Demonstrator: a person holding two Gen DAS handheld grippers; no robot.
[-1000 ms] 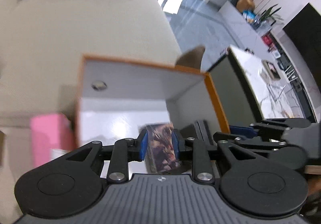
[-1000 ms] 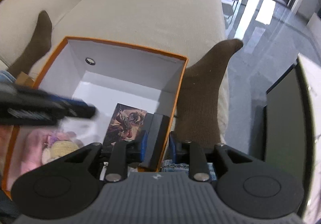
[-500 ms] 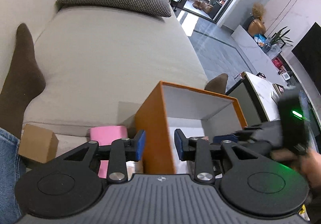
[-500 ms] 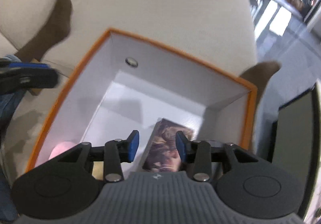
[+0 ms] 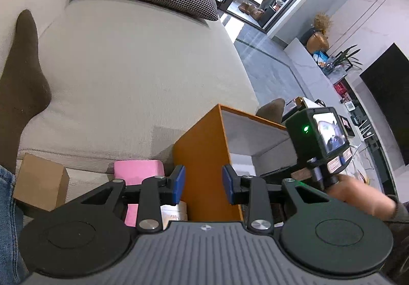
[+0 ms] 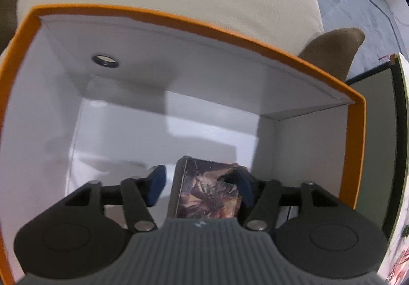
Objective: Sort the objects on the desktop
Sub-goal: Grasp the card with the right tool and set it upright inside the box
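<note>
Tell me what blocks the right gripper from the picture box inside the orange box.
Nothing visible does. The right gripper is open inside the orange box, and the picture box already lies between its fingers.

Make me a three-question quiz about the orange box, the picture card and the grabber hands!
1. Where is the picture card?
A. inside the orange box
B. on the sofa
C. on the floor

2. What colour is the block beside the box?
A. green
B. pink
C. black

3. How is the left gripper?
A. shut on a card
B. open, empty
C. holding a sock

Answers:
1 A: the box's white walls surround the card.
2 B: the pink block sits left of the box.
3 B: its blue pads stand apart around nothing.
</note>
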